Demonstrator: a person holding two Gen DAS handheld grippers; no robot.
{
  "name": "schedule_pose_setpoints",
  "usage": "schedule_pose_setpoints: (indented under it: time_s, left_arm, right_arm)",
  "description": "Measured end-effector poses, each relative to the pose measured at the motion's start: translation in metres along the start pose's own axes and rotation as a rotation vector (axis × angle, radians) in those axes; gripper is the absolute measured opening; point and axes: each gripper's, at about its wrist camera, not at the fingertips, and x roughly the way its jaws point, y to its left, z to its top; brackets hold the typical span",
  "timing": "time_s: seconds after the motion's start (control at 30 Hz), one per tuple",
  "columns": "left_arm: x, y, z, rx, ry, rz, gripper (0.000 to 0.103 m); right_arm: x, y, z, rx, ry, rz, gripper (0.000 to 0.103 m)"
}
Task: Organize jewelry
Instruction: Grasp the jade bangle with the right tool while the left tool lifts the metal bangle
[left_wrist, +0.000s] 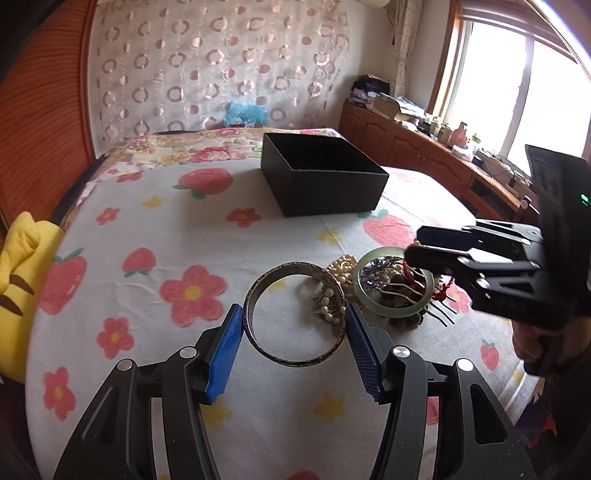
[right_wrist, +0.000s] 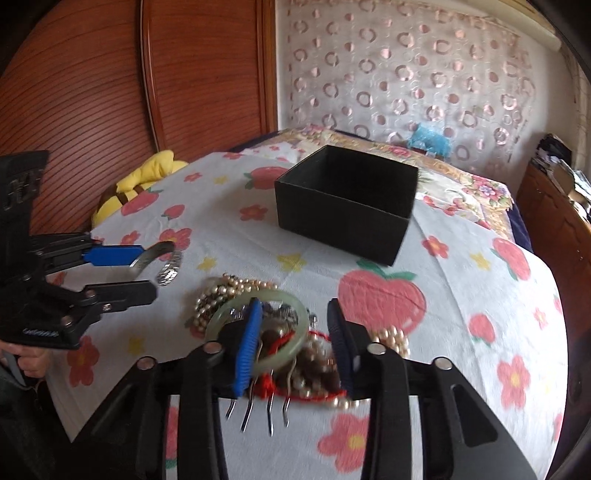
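**Mei:** Blue pads of the left gripper (left_wrist: 293, 345) sit either side of the silver bangle (left_wrist: 295, 314), pinching it across its width; from the right wrist view it looks lifted off the bed (right_wrist: 480, 236)

**Jun:** And the right gripper (right_wrist: 293, 341)?

**Mei:** Spread wide over the jewelry pile (right_wrist: 295, 343) near the bed's front edge. One finger pokes inside the green jade bangle (right_wrist: 258, 328); nothing is held yet. Pearl strands (right_wrist: 229, 291), red cord (right_wrist: 295, 391) and a metal hair comb (right_wrist: 258, 410) lie tangled under it

**Jun:** Where does it all go?

**Mei:** The black box (right_wrist: 343, 218), open, farther back toward the middle of the bed

**Jun:** Risks?

**Mei:** I'd guess the silver bangle could pop out sideways, since flat pads meet a round rim at two small spots. Closing on the jade may also drag the cord and pearls along, or the comb's prongs could snag
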Motion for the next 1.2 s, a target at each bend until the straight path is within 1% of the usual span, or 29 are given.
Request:
schedule_pose_setpoints:
  time_s: [0.17, 0.3, 0.43, 0.57, 0.7, 0.87, 1.0, 1.03, 1.13, 1.2]
  left_arm:
    - [-0.008, 0.003, -0.001, -0.001, -0.022, 0.012, 0.054]
    - [-0.010, 0.002, -0.001, 0.001, -0.030, 0.011, 0.054]
    - [-0.010, 0.002, -0.002, 0.002, -0.029, 0.011, 0.054]
    - [-0.010, 0.002, -0.002, 0.003, -0.031, 0.011, 0.054]
    - [-0.010, 0.001, -0.003, 0.002, -0.035, 0.010, 0.054]
    - [-0.009, 0.001, -0.003, 0.009, -0.033, 0.009, 0.054]
    - [-0.007, -0.003, 0.005, 0.015, -0.031, 0.010, 0.054]
    - [-0.006, -0.003, 0.007, 0.017, -0.030, 0.010, 0.054]
    - [-0.001, -0.005, 0.013, 0.025, -0.025, 0.011, 0.054]
    - [0.002, -0.005, 0.017, 0.026, -0.021, 0.012, 0.054]
  right_arm:
    - [0.012, -0.006, 0.009, -0.014, 0.047, 0.000, 0.022]
    - [0.019, -0.009, 0.008, -0.010, 0.083, 0.020, 0.021]
    - [0.027, -0.005, 0.008, -0.039, 0.121, 0.014, 0.021]
    - [0.030, -0.005, 0.010, -0.037, 0.135, 0.032, 0.020]
    - [0.029, -0.002, 0.010, -0.069, 0.129, 0.026, 0.018]
    - [0.021, -0.008, 0.012, -0.055, 0.084, 0.030, 0.017]
    - [0.016, -0.016, 0.015, -0.032, 0.052, 0.035, 0.017]
    - [0.014, -0.018, 0.017, -0.024, 0.041, 0.047, 0.011]
    - [0.010, -0.021, 0.022, -0.022, 0.023, 0.057, 0.011]
    - [0.014, -0.022, 0.025, -0.035, 0.033, 0.049, 0.010]
